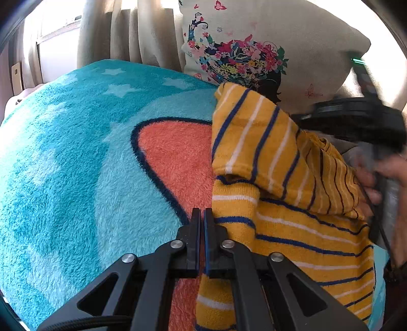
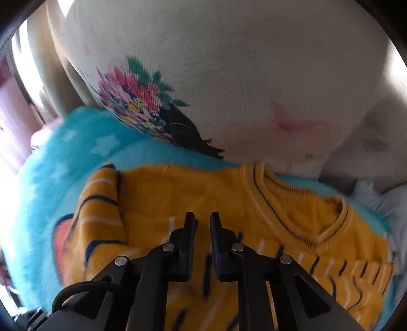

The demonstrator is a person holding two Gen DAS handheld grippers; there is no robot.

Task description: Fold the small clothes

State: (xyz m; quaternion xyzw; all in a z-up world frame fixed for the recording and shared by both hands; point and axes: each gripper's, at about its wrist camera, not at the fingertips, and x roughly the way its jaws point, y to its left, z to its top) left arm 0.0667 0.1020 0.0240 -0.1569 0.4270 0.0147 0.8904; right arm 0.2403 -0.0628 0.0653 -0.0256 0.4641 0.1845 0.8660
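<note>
My left claw [image 1: 201, 216] is pressed together, fingers nearly touching, at the left edge of the sweater [image 1: 279, 203]. Whether any cloth sits between the fingers I cannot tell; the knit passes just beside and under the right finger.

My right claw [image 2: 202, 221] is slightly spread, a narrow gap between the fingers, pinching nothing. It hangs over the sweater's chest, below the V-neck [image 2: 328, 229].

The sweater is yellow with blue and white stripes. It lies on the blanket [image 1: 63, 165], a fluffy turquoise one with pale stars and an orange patch [image 1: 178, 157] outlined in dark blue. One sleeve [image 1: 254, 142] is folded over the body, its cuff lying toward the left edge.

Surroundings: a cream pillow [image 1: 267, 45] with a flower and butterfly print stands at the head of the blanket, just beyond the sweater's collar. In the right wrist view it fills the upper frame, close ahead of the claw. Beige curtains [image 1: 127, 30] and a bright window [image 1: 56, 23] lie behind, at the left.

In the left wrist view, the right tool's black body and my hand [image 1: 381, 178] holding it crowd the sweater's right side, blurred.
</note>
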